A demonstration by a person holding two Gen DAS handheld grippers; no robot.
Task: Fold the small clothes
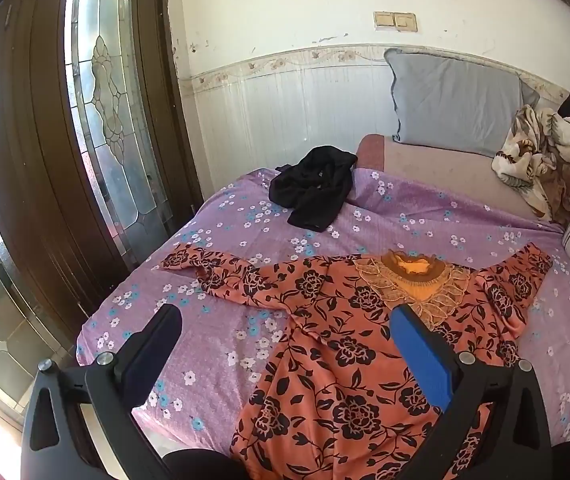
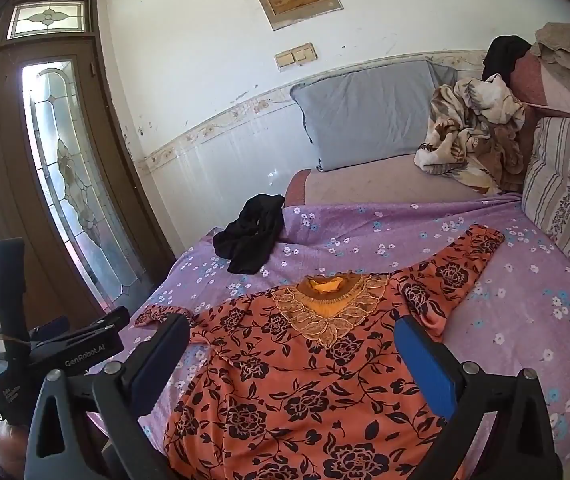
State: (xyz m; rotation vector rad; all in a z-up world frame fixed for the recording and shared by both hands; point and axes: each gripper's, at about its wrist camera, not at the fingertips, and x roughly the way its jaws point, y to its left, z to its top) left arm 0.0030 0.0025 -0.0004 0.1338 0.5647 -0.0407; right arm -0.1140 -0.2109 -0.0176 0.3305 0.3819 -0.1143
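Observation:
An orange top with black flowers [image 1: 337,332] lies spread flat on the purple flowered bedsheet [image 1: 221,220], neck away from me, both sleeves stretched out. It also shows in the right wrist view [image 2: 285,380]. A crumpled black garment [image 1: 313,188] lies beyond it near the sheet's far edge, also in the right wrist view [image 2: 251,236]. My left gripper [image 1: 285,316] is open and empty, hovering above the top's left side. My right gripper [image 2: 293,328] is open and empty above the top's chest. The left gripper's body [image 2: 45,344] shows at the left of the right wrist view.
A grey pillow [image 1: 453,100] leans on the wall behind the bed. A beige patterned blanket [image 1: 541,152] is heaped at the back right. A striped cushion [image 2: 565,188] stands along the right side. A wooden door with leaded glass [image 1: 105,92] is on the left.

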